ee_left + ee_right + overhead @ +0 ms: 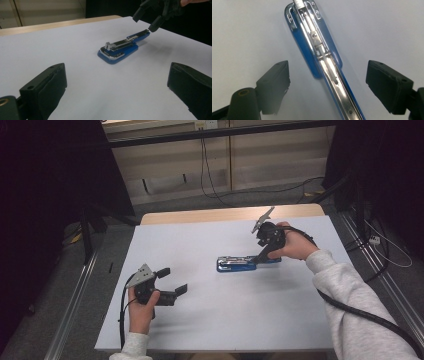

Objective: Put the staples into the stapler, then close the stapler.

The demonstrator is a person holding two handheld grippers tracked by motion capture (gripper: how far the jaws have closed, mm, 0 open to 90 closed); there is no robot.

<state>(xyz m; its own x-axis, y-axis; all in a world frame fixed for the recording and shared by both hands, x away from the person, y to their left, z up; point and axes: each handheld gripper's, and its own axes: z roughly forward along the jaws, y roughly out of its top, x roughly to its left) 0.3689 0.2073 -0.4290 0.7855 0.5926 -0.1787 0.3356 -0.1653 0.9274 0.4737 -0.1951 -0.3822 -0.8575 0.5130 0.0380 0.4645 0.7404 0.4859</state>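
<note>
White table top, blue stapler mid-table; grey floor, cables behind. Both grippers' fingers spread, pinching nothing.

Two hand-held grippers, black bodies, blocky black jaws with screw holes. Left gripper: grey three-cornered plate on top, black cable trailing near side. Right gripper: same grey plate, thick black cable along the forearm. Light grey sweatshirt sleeves on both arms.

The blue stapler runs off the top and bottom edges in the right gripper view; the right tongs cover its far end from above.
</note>
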